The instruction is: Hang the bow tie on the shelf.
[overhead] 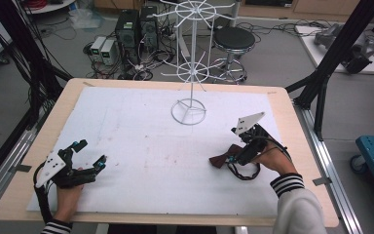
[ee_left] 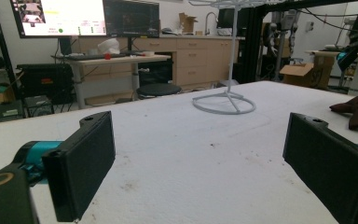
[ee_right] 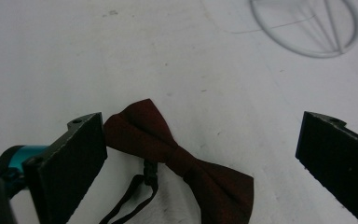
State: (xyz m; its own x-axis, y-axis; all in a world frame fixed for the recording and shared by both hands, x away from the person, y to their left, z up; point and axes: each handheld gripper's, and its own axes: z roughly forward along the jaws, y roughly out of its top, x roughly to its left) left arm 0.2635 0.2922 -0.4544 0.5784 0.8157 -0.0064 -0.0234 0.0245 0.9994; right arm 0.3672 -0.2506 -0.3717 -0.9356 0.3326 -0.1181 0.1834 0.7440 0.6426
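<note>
So we read the bow tie [ee_right: 177, 158] as light, soft cloth that will flop and crease if taken by one wing; we judge the stiffer centre knot the best hold, with the thin strap [ee_right: 135, 196] left to dangle. It looks unlikely to slip against the jaws' textured pads, and nothing about it is fragile.

Looks: dark maroon, two flared wings pinched at a middle band, black strap with a small clasp trailing from under it.

Where: it lies flat on the white mat [overhead: 141, 141], right-hand side, near the front edge, well apart from the white wire rack [overhead: 190, 63] standing at the back centre.

Right gripper [overhead: 240, 155]: jaws wide apart, straddling the tie from above; one jaw sits just beside a wing tip, and we cannot tell if it touches. Nothing is clamped.

Left gripper [overhead: 91, 153]: jaws apart, empty, low over bare mat at front left, far from the tie [ee_left: 354, 112], which we see off to its right.
</note>
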